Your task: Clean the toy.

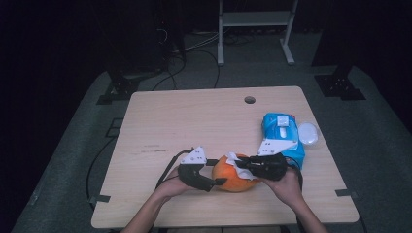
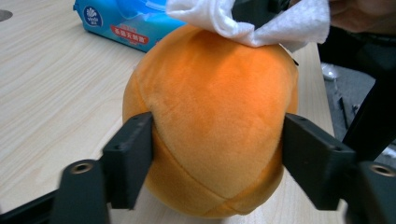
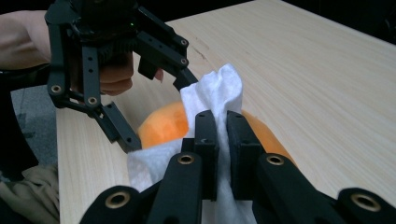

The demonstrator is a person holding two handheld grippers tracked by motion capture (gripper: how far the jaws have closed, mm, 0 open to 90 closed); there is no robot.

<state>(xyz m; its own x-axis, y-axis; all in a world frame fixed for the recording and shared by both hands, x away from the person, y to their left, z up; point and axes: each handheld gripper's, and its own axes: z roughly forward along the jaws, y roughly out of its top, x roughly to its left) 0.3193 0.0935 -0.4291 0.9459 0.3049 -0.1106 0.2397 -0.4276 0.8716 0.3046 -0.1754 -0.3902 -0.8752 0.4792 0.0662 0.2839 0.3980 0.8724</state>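
Jaws of left gripper (image 2: 217,158) clamping orange plush ball (image 2: 210,116), right gripper (image 3: 222,154) pinching tissue (image 3: 217,93)

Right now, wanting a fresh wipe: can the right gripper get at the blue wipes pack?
Probably not yet: the right gripper is shut on a white wipe over the orange plush ball; the blue wipes pack lies close behind, unobstructed.

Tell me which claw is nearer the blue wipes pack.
Right. The right claw sits just in front of the blue wipes pack, pinching a white wipe over the orange plush ball. The left claw grips the ball's far side, farther from the pack.
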